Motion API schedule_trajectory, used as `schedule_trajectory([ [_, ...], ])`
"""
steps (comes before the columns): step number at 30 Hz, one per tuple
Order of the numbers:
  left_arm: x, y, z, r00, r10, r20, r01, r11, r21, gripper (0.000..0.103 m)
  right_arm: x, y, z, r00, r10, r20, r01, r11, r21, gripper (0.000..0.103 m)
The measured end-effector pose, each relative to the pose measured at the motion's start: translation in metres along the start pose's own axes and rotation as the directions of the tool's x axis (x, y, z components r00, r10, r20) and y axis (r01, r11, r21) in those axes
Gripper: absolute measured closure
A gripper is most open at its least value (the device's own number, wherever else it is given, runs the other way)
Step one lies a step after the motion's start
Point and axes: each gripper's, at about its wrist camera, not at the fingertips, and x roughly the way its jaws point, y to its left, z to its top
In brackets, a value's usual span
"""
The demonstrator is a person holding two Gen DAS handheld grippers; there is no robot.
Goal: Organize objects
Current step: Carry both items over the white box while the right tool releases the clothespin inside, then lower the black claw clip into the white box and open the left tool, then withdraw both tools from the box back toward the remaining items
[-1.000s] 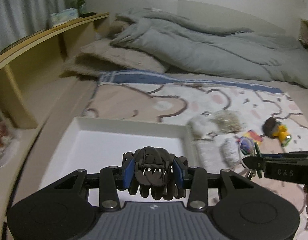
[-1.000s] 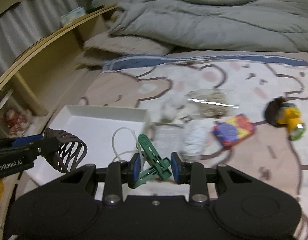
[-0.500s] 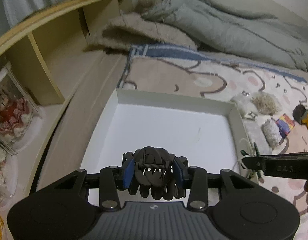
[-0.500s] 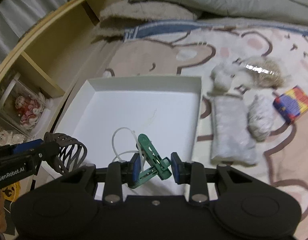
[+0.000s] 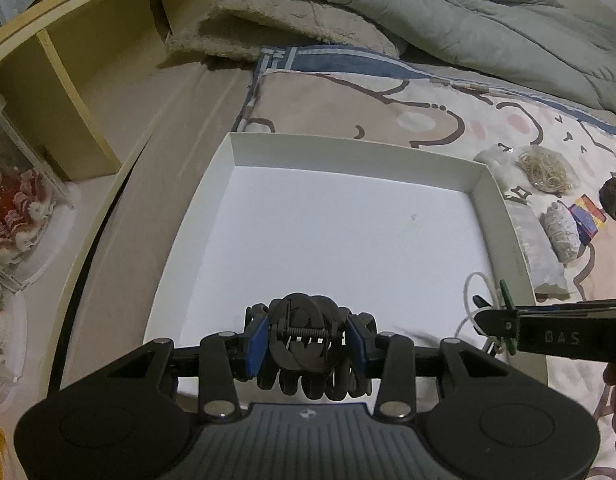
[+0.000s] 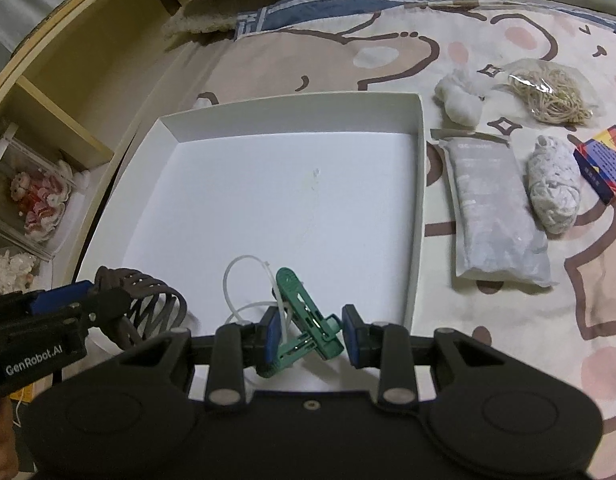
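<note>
Left wrist view: left gripper (image 5: 307, 338) jaws clamped on a black hair claw clip (image 5: 308, 344), its coil spring facing the lens, curved teeth hanging down, over the near edge of the white tray (image 5: 482, 184). Right wrist view: right gripper (image 6: 306, 338) jaws gripping a green plastic clothespin (image 6: 304, 320), tilted, with a white looped cord (image 6: 244, 276) threaded through it, above the tray's near right corner. Tray sits on a bear-print bedsheet (image 6: 387, 52). Just right of the tray: grey pouch (image 6: 491, 216), white cloth bundle (image 6: 553, 192), bagged rubber bands (image 6: 551, 92), colourful box (image 6: 603, 168).
</note>
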Motion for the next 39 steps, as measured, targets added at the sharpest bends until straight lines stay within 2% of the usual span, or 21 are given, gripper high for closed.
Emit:
schedule_trajectory([
  [4, 0.002, -0.001, 0.002, 1.000, 0.012, -0.014, -0.012, 1.000, -0.005, 0.059, 0.000, 0.004, 0.002, 1.000, 0.009, 0.003, -0.009, 1.000, -0.009, 0.067],
  [5, 0.003, 0.000, 0.003, 1.000, 0.016, -0.026, -0.016, 1.000, -0.015, 0.058, 0.001, 0.004, 0.002, 1.000, 0.003, 0.001, -0.003, 1.000, -0.010, 0.061],
  [7, 0.005, 0.002, 0.003, 0.999, 0.031, -0.045, -0.032, 0.999, -0.025, 0.044, 0.000, 0.005, 0.002, 1.000, -0.008, 0.000, 0.008, 1.000, -0.009, 0.052],
  [8, 0.004, 0.002, 0.003, 0.998, 0.036, -0.048, -0.037, 0.999, -0.027, 0.036, 0.000, 0.004, 0.002, 1.000, -0.011, 0.003, 0.011, 1.000, -0.009, 0.052],
  [13, 0.000, 0.004, 0.001, 0.998, 0.043, -0.046, -0.044, 0.999, -0.026, 0.035, -0.004, 0.001, 0.001, 1.000, -0.026, 0.006, 0.026, 0.999, -0.018, 0.048],
  [17, -0.002, 0.004, 0.001, 0.998, 0.046, -0.042, -0.047, 0.999, -0.023, 0.035, -0.009, -0.001, 0.001, 0.999, -0.029, 0.018, 0.029, 0.999, -0.027, 0.040],
  [28, -0.017, -0.002, 0.000, 0.999, 0.051, -0.016, -0.052, 0.998, -0.046, 0.035, -0.032, -0.007, -0.002, 0.998, -0.030, 0.063, 0.034, 0.997, -0.072, 0.030],
  [39, -0.032, -0.059, 0.013, 0.995, 0.061, 0.084, -0.058, 0.997, -0.042, 0.019, -0.073, -0.059, 0.011, 0.979, -0.090, 0.185, 0.108, 0.990, -0.094, 0.027],
])
